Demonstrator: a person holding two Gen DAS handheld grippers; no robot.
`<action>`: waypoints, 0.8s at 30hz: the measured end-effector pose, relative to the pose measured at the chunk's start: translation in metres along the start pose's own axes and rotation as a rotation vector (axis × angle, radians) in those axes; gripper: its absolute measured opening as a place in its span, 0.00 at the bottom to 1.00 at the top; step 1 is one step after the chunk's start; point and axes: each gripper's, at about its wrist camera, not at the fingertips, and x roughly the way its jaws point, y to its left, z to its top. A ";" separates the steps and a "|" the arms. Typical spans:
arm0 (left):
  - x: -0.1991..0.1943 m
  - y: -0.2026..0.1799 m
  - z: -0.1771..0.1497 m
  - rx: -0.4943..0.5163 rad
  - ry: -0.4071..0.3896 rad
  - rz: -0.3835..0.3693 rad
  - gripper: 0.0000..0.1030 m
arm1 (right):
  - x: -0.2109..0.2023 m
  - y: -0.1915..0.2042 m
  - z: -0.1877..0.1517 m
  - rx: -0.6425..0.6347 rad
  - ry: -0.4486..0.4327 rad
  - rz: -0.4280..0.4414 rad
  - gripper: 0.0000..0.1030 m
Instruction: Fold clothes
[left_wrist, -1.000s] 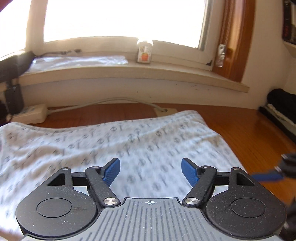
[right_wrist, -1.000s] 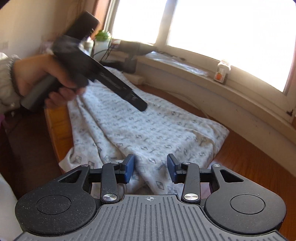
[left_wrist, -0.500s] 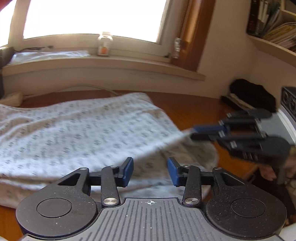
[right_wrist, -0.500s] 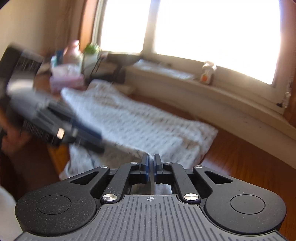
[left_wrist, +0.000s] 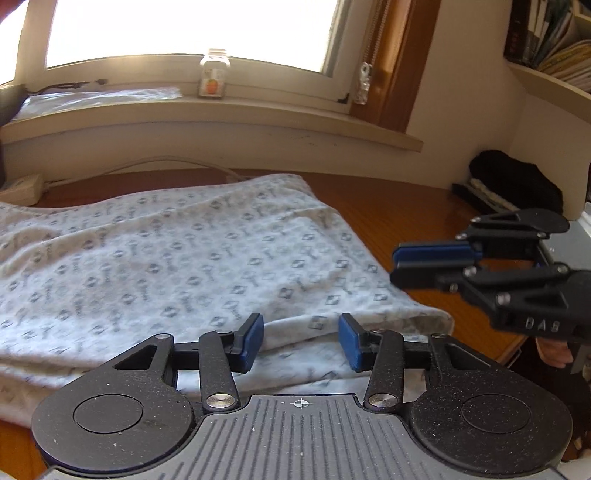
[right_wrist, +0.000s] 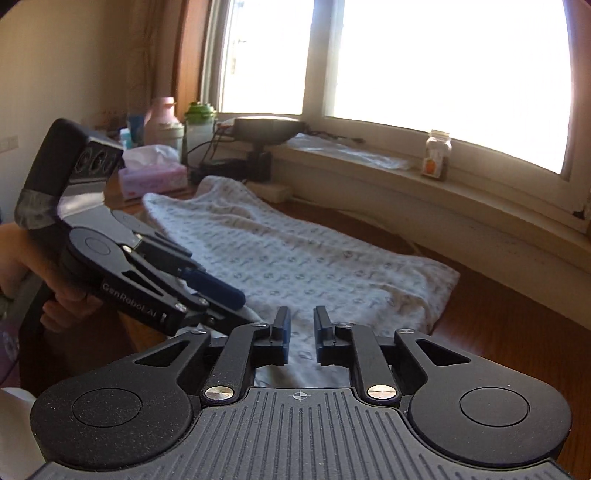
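A pale garment (left_wrist: 184, 258) with a small dark print lies folded flat on the wooden table (left_wrist: 406, 206). My left gripper (left_wrist: 301, 341) hovers low over its near right corner. Its jaws are opening, the blue pads apart, with cloth under them but not pinched. In the left wrist view my right gripper (left_wrist: 394, 265) hangs just off the garment's right edge. In its own view the right gripper (right_wrist: 301, 339) has its jaws opening to a narrow gap with nothing gripped, the garment (right_wrist: 314, 258) beneath. The left gripper (right_wrist: 245, 306), held by a hand, sits close on its left.
A small jar (left_wrist: 213, 75) stands on the windowsill. A power strip (left_wrist: 20, 188) and cable lie behind the garment. A black bundle (left_wrist: 517, 181) sits at the table's far right. A tissue box (right_wrist: 151, 173) and bottles (right_wrist: 164, 122) crowd the far left end.
The left gripper came down from over the middle of the garment to its right corner, and its jaws narrowed. The right jaws closed fully, then parted a little.
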 end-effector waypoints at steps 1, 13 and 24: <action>-0.005 0.006 -0.002 -0.010 -0.004 0.014 0.48 | 0.007 0.006 0.002 -0.021 0.013 0.021 0.28; -0.044 0.039 -0.007 -0.087 -0.067 0.059 0.52 | 0.057 0.010 0.015 -0.022 0.064 0.074 0.01; -0.018 0.029 0.000 -0.034 -0.029 0.047 0.53 | -0.018 -0.084 0.006 0.175 -0.073 -0.125 0.04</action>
